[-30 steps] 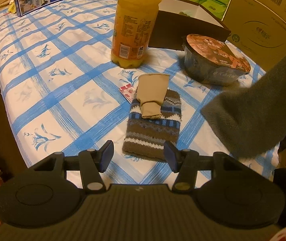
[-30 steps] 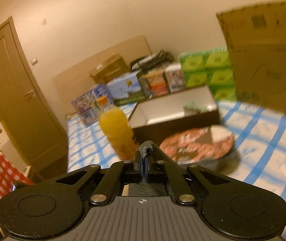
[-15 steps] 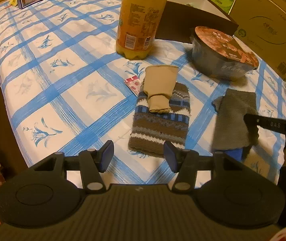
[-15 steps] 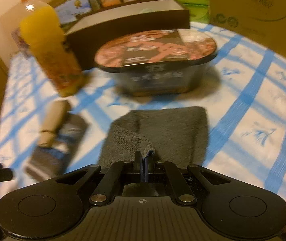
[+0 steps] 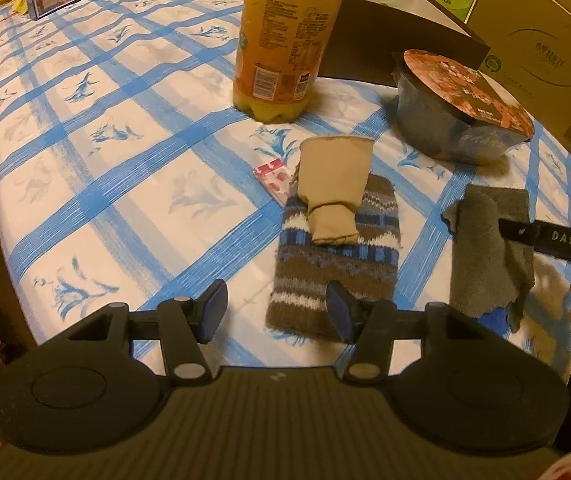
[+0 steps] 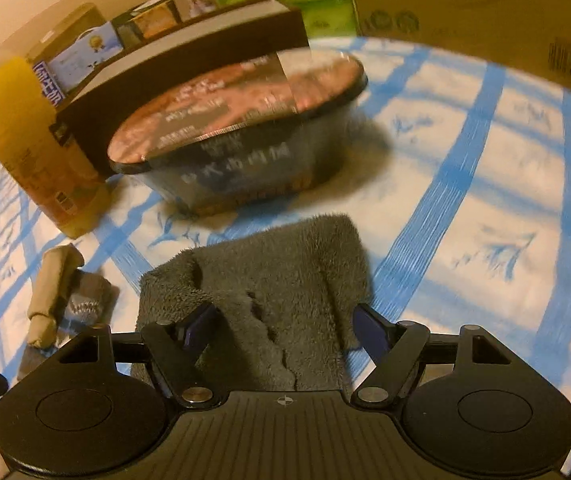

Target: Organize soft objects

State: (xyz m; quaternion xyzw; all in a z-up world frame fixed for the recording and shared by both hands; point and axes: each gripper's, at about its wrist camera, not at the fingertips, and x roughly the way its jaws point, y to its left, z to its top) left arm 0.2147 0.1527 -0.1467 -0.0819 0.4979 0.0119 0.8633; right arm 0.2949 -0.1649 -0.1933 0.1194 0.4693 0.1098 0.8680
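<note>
A fuzzy grey cloth (image 6: pixel 269 276) lies flat on the blue-checked tablecloth (image 5: pixel 97 184), in front of the noodle bowl. My right gripper (image 6: pixel 283 330) hovers over its near edge with jaws opening; the cloth lies between the fingers, and the pads are off it. In the left wrist view the same grey cloth (image 5: pixel 489 248) lies at the right under a black finger (image 5: pixel 541 236) of the right gripper. A brown-and-blue patterned knit piece (image 5: pixel 337 260) lies mid-table with a rolled beige sock (image 5: pixel 333 188) on top. My left gripper (image 5: pixel 275 312) is open just before the knit piece, holding nothing.
An orange juice bottle (image 5: pixel 285 36) and a lidded noodle bowl (image 5: pixel 461 108) stand behind the soft things. A small red-and-white packet (image 5: pixel 273 176) lies beside the knit piece. A dark tray (image 6: pixel 189 80), green packs and a cardboard box (image 5: pixel 545 32) line the back.
The right gripper came down with the grey cloth pinched, laid it on the table and opened off it. The left gripper edged slightly closer to the knit piece.
</note>
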